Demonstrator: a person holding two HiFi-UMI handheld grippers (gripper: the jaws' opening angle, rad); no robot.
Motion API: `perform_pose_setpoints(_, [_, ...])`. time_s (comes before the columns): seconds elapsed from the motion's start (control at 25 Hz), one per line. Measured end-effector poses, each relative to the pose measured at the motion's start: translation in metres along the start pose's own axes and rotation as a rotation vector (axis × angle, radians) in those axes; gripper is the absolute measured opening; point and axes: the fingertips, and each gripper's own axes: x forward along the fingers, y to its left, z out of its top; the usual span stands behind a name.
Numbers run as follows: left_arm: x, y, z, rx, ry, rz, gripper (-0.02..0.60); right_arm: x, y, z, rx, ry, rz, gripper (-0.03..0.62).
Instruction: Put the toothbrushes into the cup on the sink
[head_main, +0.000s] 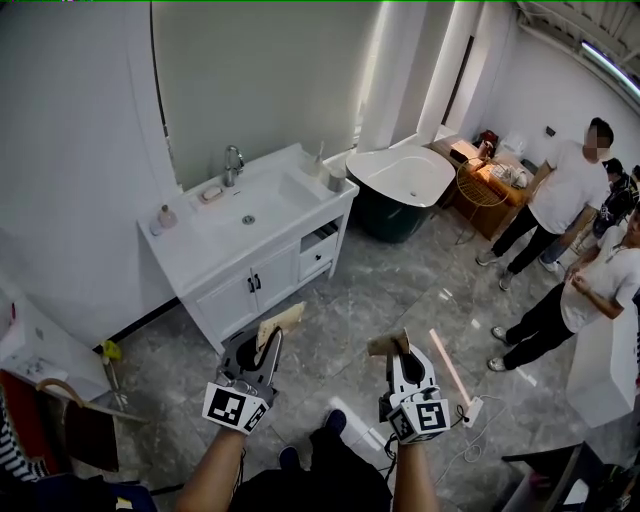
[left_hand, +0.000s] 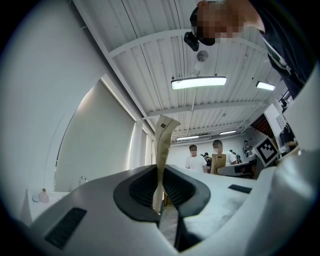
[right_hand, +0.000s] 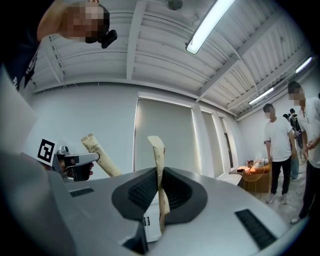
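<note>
We hold the left gripper (head_main: 268, 345) and the right gripper (head_main: 399, 352) out side by side, low in the head view, over a grey marbled floor (head_main: 400, 290). In the left gripper view the jaws are pressed together on a left toothbrush packet (left_hand: 162, 150), a flat tan paper strip that stands upright out of the dark pads (left_hand: 142, 190) with its top end bent over. The right gripper view shows the same: jaws clamped on a right toothbrush packet (right_hand: 159, 167), also upright, its lower end hanging just below the pads. We take both for wrapped toothbrushes, though the paper hides what is inside. Both packets are well apart from the white sink cabinet (head_main: 215, 265), which stands ahead and to the left against the wall. On its countertop we see a faucet (head_main: 232, 163), a soap dish (head_main: 211, 193) and a pink bottle (head_main: 166, 215), and at the right end the cup (head_main: 336, 181). Beyond it is a dark bathtub (head_main: 405, 185), and several people (head_main: 565, 200) stand at the right.
</note>
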Motion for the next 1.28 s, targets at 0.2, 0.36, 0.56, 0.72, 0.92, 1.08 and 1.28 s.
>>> perform_pose_setpoints(0.2, [0.03, 0.013, -0.018, -0.004, 0.004, 0.006, 0.052, 0.034, -0.019, -0.01, 0.005, 0.005, 0.006, 0.048])
perform_pose_setpoints(0.36, [0.074, 0.035, -0.036, 0.0, -0.002, 0.03, 0.052, 0.083, -0.05, -0.021, 0.011, -0.004, 0.024, 0.048])
perform_pose_setpoints(0.56, [0.159, 0.075, -0.065, 0.014, 0.007, 0.051, 0.052, 0.175, -0.103, -0.033, -0.006, -0.004, 0.051, 0.048])
perform_pose_setpoints(0.72, [0.241, 0.109, -0.087, 0.02, 0.01, 0.078, 0.052, 0.255, -0.156, -0.042, 0.004, 0.01, 0.064, 0.048])
perform_pose_setpoints(0.92, [0.353, 0.143, -0.105, 0.023, 0.002, 0.108, 0.052, 0.351, -0.221, -0.033, -0.002, 0.016, 0.105, 0.048])
perform_pose_setpoints(1.08, [0.413, 0.166, -0.115, 0.033, 0.001, 0.122, 0.052, 0.411, -0.26, -0.03, 0.002, 0.017, 0.115, 0.048])
perform_pose_setpoints(1.28, [0.459, 0.197, -0.116, 0.036, 0.006, 0.14, 0.052, 0.47, -0.277, -0.02, -0.005, 0.021, 0.137, 0.048])
